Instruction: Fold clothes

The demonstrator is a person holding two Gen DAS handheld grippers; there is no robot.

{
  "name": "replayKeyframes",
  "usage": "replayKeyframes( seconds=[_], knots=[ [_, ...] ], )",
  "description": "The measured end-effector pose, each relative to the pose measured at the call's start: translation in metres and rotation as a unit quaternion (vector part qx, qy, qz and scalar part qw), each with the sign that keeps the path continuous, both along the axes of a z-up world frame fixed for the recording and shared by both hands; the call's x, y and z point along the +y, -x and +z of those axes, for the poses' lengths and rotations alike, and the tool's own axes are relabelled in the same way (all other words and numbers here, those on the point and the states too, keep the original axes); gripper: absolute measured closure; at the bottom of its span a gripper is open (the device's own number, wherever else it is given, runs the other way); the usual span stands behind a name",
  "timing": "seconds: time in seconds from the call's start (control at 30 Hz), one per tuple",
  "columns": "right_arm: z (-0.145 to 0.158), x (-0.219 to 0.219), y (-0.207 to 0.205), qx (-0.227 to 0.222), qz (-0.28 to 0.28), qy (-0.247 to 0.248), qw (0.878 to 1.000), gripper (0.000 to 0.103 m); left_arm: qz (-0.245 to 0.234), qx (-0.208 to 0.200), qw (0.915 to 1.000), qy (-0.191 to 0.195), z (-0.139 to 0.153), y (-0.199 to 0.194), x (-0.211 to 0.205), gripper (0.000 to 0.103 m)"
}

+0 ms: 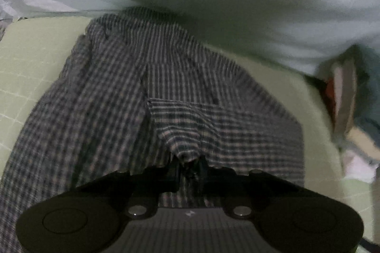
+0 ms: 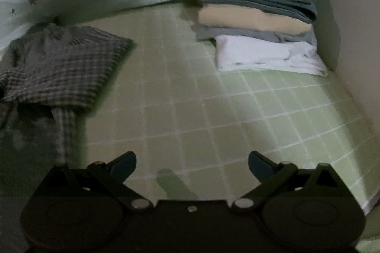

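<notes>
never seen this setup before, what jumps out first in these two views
The dark plaid shirt fills the left wrist view, spread on the green grid-patterned mat, with a bunched bit of its fabric pinched in the left hand-held gripper. In the right wrist view, a stack of folded clothes sits at the mat's far right, teal on top and white at the bottom, while the right hand-held gripper is open over bare mat.

you've got a pale quilt (image 1: 237, 3) printed with orange carrots bunched along the far edge of the green gridded mat (image 2: 190, 98); beige wall (image 2: 351, 62) at its right edge.
</notes>
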State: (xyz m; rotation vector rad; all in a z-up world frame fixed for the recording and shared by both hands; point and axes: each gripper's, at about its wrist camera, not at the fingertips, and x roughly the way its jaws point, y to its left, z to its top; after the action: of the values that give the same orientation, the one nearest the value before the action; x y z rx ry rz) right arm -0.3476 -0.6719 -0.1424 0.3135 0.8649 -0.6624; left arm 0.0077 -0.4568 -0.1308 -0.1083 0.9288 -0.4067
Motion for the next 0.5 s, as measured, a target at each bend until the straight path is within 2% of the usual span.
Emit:
replayKeyframes(
  seconds=[0.17, 0.33, 0.5],
  knots=[
    [0.002, 0.036, -0.026, -0.036, -0.009, -0.049, 0.998, 0.001, -0.004, -0.019, 0.9997, 0.013, 0.029, -0.012, 0.041, 0.088],
    [0.004, 0.093, -0.062, -0.051, 0.01, -0.064, 0.997, 0.001, -0.001, -0.043, 0.9989, 0.022, 0.057, -0.035, 0.096, 0.088],
    [0.006, 0.148, -0.102, -0.043, 0.025, -0.056, 0.997, 0.001, 0.023, -0.072, 0.9965, 0.037, 0.083, -0.066, 0.164, 0.088]
  ],
)
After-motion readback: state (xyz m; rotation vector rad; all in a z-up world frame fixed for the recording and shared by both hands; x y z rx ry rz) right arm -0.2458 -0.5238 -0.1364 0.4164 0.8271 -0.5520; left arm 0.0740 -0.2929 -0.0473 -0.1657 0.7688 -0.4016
